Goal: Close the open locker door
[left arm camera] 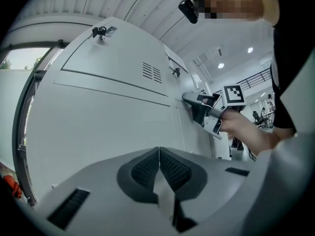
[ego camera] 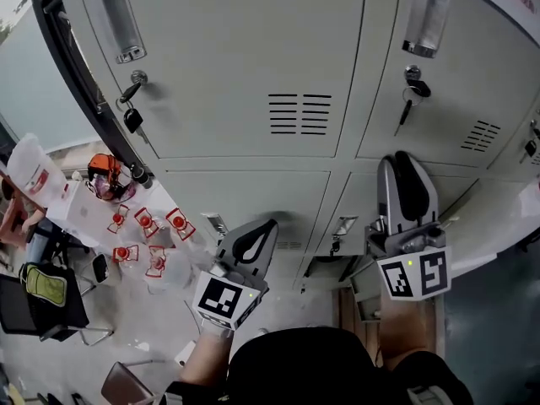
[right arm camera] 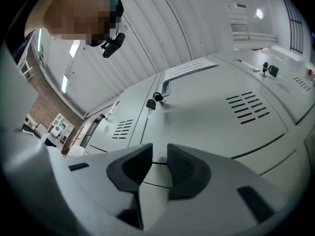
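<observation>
Closest to us, the left hand-held gripper [left arm camera: 159,151] is clenched: pads flat against each other, nothing in them, pointing at a plain grey locker front. The right hand-held gripper [right arm camera: 160,151] is released, with a narrow gap between its pads and nothing in the gap, looking up across the locker fronts. In the left gripper view its tip sits right by a vertical seam in the locker face, but we can't tell if it's actually touching. Past both of them is the bank of grey lockers [ego camera: 253,57], with keys [ego camera: 132,118] hanging from a lock and vent slots [ego camera: 299,114] in the doors. As far as we can make out, the open locker door [ego camera: 498,218] is the pale panel sticking out at the lower right of the head view, just right of the right one. Way down on the left there's a white counter [ego camera: 80,213] with little red-capped things [ego camera: 145,222] on it, too small to identify.
</observation>
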A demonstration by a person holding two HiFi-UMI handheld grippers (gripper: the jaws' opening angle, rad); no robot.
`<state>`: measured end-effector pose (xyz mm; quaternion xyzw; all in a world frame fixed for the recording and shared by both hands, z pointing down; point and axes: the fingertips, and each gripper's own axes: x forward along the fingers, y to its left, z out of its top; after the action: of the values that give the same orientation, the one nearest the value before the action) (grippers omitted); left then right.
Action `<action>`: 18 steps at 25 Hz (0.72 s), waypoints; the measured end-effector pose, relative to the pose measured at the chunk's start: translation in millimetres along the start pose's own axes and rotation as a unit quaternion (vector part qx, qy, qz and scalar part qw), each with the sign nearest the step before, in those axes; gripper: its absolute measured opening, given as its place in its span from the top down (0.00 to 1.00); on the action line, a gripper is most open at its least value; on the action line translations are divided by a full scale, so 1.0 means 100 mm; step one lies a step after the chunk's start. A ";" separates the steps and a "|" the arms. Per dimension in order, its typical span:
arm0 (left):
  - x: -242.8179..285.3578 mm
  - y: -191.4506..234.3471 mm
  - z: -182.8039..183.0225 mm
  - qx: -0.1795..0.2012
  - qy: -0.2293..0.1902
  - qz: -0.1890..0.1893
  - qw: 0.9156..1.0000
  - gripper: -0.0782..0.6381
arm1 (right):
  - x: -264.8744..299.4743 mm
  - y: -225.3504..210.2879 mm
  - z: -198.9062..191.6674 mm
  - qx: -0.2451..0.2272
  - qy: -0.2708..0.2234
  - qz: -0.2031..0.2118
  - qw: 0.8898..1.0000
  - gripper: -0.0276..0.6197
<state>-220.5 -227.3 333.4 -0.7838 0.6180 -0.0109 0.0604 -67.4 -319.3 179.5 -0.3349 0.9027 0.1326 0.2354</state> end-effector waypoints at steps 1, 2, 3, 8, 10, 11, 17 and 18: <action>-0.01 0.00 -0.01 -0.001 0.000 0.002 1.000 0.86 | 0.00 -0.01 0.00 0.000 0.000 -0.003 1.000 0.80; -0.02 0.01 -0.01 -0.001 0.000 0.003 1.000 0.86 | 0.00 -0.01 0.00 0.000 0.001 -0.004 1.000 0.81; -0.03 0.02 0.00 -0.002 -0.002 0.004 1.000 0.86 | 0.01 -0.01 0.00 -0.001 0.001 -0.006 1.000 0.81; -0.08 0.05 0.01 -0.004 -0.004 0.004 1.000 0.86 | 0.03 -0.01 0.00 -0.009 0.000 -0.016 1.000 0.84; -0.09 0.06 0.04 -0.006 -0.010 0.001 1.000 0.86 | 0.03 -0.01 0.00 -0.011 0.000 -0.018 1.000 0.84; -0.10 0.06 0.05 -0.006 -0.012 0.000 1.000 0.86 | 0.03 -0.01 0.00 -0.012 -0.001 -0.019 1.000 0.84; -0.15 0.03 0.00 -0.009 -0.007 -0.019 1.000 0.86 | 0.00 0.04 -0.03 0.005 0.007 -0.013 1.000 0.84; -0.16 0.02 -0.01 -0.010 -0.006 -0.024 1.000 0.86 | -0.02 0.05 -0.04 0.007 0.011 -0.015 1.000 0.84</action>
<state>-226.2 -212.5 334.9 -0.7989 0.5989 -0.0016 0.0563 -71.2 -315.9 184.4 -0.3484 0.9009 0.1191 0.2299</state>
